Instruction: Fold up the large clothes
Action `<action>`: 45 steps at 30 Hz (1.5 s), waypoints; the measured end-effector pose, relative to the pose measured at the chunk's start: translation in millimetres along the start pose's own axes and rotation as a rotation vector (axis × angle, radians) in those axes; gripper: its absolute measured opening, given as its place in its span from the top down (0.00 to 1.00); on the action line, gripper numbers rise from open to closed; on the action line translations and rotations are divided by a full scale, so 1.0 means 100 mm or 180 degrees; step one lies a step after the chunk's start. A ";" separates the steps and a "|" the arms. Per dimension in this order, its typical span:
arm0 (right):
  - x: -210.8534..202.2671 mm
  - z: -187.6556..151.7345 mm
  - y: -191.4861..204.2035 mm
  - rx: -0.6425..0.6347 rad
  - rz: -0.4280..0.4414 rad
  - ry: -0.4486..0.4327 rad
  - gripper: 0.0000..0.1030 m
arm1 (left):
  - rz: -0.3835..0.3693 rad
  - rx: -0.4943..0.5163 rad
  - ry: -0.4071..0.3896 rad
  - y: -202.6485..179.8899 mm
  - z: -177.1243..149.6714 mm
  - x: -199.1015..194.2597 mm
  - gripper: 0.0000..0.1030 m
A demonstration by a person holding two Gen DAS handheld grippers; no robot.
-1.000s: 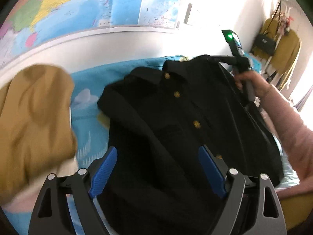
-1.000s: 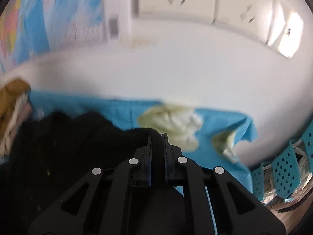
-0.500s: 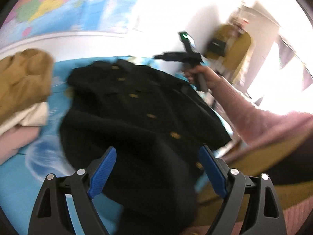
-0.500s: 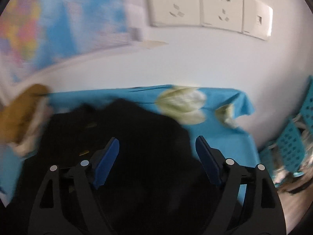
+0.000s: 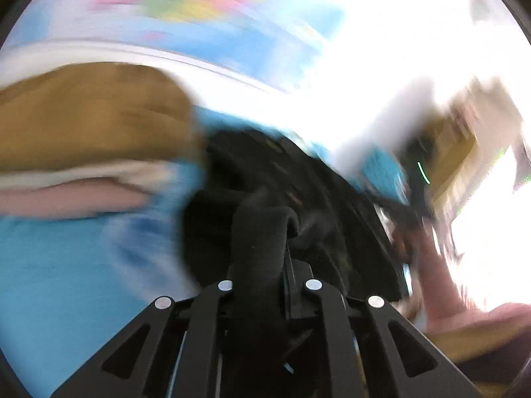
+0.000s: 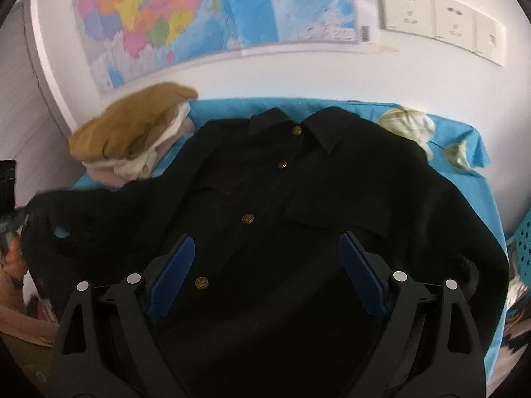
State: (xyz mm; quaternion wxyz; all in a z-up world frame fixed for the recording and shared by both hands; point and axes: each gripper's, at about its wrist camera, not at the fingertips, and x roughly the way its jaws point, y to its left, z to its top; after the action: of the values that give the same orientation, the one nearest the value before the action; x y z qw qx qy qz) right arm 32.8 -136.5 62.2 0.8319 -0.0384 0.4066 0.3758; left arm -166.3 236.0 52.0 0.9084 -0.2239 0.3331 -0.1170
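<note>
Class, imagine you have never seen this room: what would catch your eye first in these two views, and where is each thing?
First, the black jacket with brass buttons, spread face up over the blue sheet and filling the middle of the right wrist view. Next, the colourful map on the wall above it, and the mustard-topped pile of folded clothes at the sheet's far left corner. In the blurred left wrist view, the left gripper is shut on a fold of that black cloth.

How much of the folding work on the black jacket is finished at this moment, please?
Done: the black jacket lies spread face up, buttoned, on the blue cloth, beside a pile of folded clothes. In hand: the left claw has just closed on a fold of the jacket, apparently its sleeve; the right claw has just opened and hovers empty. Left: no fold is made yet.
</note>
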 end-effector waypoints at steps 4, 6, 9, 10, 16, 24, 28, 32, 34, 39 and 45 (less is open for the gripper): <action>-0.25 -0.14 -0.19 0.0238 -0.0003 -0.0143 0.15 | 0.1420 -0.0436 0.0115 0.56 -0.10 -0.11 0.56; -0.35 -0.29 -0.24 0.0260 -0.0155 -0.0135 0.15 | 0.1487 -0.0566 0.0211 0.67 -0.27 -0.09 0.56; -0.51 -0.55 -0.30 0.0288 -0.0407 -0.0117 0.11 | 0.1039 -0.0422 0.0190 0.52 -0.42 -0.09 0.42; -0.59 -0.67 -0.34 0.0323 -0.0535 -0.0114 0.09 | 0.0852 -0.0247 0.0150 0.36 -0.46 -0.10 0.33; -0.84 -1.30 -0.70 0.0685 -0.1134 0.0132 0.05 | 0.0162 0.0634 0.0219 -0.26 -0.72 -0.03 0.18; -0.81 -1.63 -0.82 0.1013 -0.0105 0.0123 0.79 | -0.0054 0.0841 0.0468 -0.47 -0.96 0.20 0.11; -1.20 -1.21 -0.89 0.0748 -0.0746 -0.0224 0.93 | -0.0039 0.0832 0.0279 -0.44 -0.91 0.02 0.11; -1.28 -1.08 -1.22 0.0725 -0.1596 -0.0118 0.83 | -0.0181 0.0801 0.0105 -0.45 -0.94 -0.24 0.11; -1.09 -1.16 -1.44 0.0865 -0.1589 0.0212 0.65 | -0.0155 0.0918 0.0212 -0.52 -1.04 -0.20 0.11; -1.23 -1.29 -1.30 0.0830 -0.2074 0.0062 0.13 | -0.0145 0.1050 0.0500 -0.66 -1.22 0.02 0.11; -1.64 -1.46 -0.49 0.0267 -0.1973 -0.0526 0.08 | -0.0066 0.1136 0.0557 -0.70 -1.24 0.10 0.10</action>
State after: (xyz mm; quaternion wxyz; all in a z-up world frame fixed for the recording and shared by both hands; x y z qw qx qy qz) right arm -92.5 -322.9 68.5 0.9378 -0.0954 0.3217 0.0893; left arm -244.4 130.6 -3.7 0.9000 -0.0517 0.3825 -0.2026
